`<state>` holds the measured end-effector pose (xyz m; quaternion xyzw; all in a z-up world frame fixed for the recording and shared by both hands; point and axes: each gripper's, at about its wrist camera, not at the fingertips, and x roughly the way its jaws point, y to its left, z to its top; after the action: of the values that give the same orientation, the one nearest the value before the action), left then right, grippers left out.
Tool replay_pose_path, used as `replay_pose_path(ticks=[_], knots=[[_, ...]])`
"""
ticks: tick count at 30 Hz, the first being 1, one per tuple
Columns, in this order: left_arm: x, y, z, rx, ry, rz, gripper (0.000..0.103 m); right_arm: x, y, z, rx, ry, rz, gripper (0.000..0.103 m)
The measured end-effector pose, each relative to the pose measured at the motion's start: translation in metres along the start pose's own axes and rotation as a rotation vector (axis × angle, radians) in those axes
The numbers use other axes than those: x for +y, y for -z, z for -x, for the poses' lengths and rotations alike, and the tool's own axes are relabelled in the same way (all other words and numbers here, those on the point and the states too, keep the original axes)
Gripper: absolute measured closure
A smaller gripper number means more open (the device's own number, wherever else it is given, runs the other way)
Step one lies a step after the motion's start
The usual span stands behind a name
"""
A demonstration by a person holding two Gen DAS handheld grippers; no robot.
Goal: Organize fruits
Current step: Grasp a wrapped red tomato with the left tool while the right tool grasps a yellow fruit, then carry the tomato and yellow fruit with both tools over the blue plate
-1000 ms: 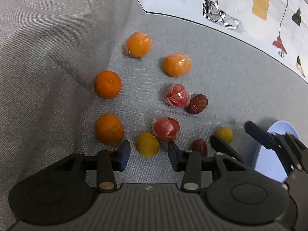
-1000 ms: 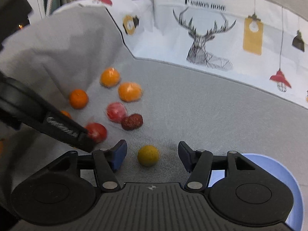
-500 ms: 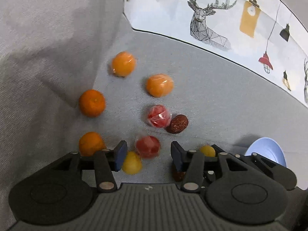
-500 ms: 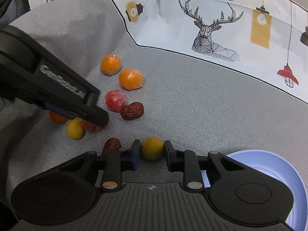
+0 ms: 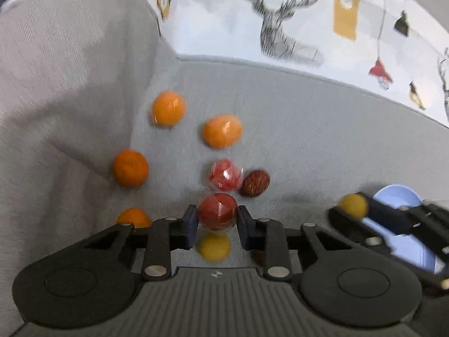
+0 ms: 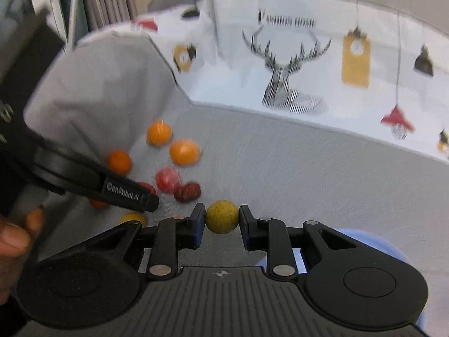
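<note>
My left gripper (image 5: 217,221) has its jaws closing on a red wrapped fruit (image 5: 217,214), and both pads touch its sides. A yellow fruit (image 5: 213,246) lies on the grey cloth just below it. My right gripper (image 6: 221,219) is shut on a small yellow-green fruit (image 6: 222,216) and holds it clear of the cloth. In the left wrist view that fruit (image 5: 353,206) hangs in front of the blue plate (image 5: 398,196). In the right wrist view the plate (image 6: 373,241) lies under the gripper's right side.
On the cloth lie several oranges (image 5: 168,108), a second red wrapped fruit (image 5: 226,174) and a dark red date (image 5: 255,183). A raised grey fold (image 5: 70,84) borders the left. A white deer-print cloth (image 6: 283,84) lies behind. A person's hand (image 6: 11,241) shows at left.
The right gripper closed on the yellow-green fruit and lifted it off the cloth. The left gripper shifted onto the red wrapped fruit and its jaws narrowed around it.
</note>
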<state>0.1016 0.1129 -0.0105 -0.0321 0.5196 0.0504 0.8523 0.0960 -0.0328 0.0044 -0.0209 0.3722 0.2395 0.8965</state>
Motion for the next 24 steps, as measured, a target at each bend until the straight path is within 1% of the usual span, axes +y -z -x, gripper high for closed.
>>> replay_pose_path(ticks=[2,4,6,7,9,11,14,16,17,18,19,21,22,24], knots=[[-0.005,0.001,0.014,-0.062,-0.013,-0.028,0.070,-0.007,-0.008,0.020,-0.029,0.016,-0.007,0.075],[-0.011,0.002,0.031,-0.113,-0.004,-0.042,0.070,-0.018,-0.015,0.043,-0.051,0.021,-0.047,0.075],[-0.017,0.000,0.048,-0.134,0.015,-0.034,0.070,-0.029,-0.018,0.065,-0.071,0.029,-0.066,0.075],[-0.021,-0.001,0.055,-0.141,0.022,-0.026,0.070,-0.034,-0.017,0.078,-0.079,0.047,-0.066,0.075],[-0.031,0.000,0.068,-0.152,0.060,0.002,0.070,-0.044,-0.012,0.094,-0.090,0.077,-0.085,0.075],[-0.045,0.011,0.076,-0.165,0.127,0.010,0.070,-0.054,-0.004,0.103,-0.096,0.096,-0.126,0.075],[-0.066,0.036,0.074,-0.157,0.163,-0.037,0.070,-0.068,0.020,0.105,-0.076,0.139,-0.186,0.075],[-0.078,0.050,0.062,-0.088,0.164,-0.084,0.070,-0.077,0.034,0.103,-0.032,0.158,-0.224,0.075],[-0.083,0.052,0.058,-0.068,0.175,-0.096,0.070,-0.081,0.037,0.105,-0.024,0.164,-0.243,0.075],[-0.087,0.052,0.058,-0.076,0.186,-0.111,0.070,-0.084,0.038,0.107,-0.030,0.165,-0.253,0.075],[-0.092,0.050,0.058,-0.094,0.181,-0.137,0.070,-0.086,0.038,0.108,-0.031,0.171,-0.248,0.075],[-0.097,0.047,0.057,-0.118,0.157,-0.177,0.070,-0.089,0.039,0.110,-0.011,0.195,-0.235,0.075],[-0.098,0.047,0.053,-0.115,0.154,-0.178,0.070,-0.090,0.038,0.111,0.001,0.199,-0.236,0.075],[-0.096,0.044,0.048,-0.095,0.179,-0.151,0.070,-0.092,0.037,0.117,-0.008,0.192,-0.221,0.075]])
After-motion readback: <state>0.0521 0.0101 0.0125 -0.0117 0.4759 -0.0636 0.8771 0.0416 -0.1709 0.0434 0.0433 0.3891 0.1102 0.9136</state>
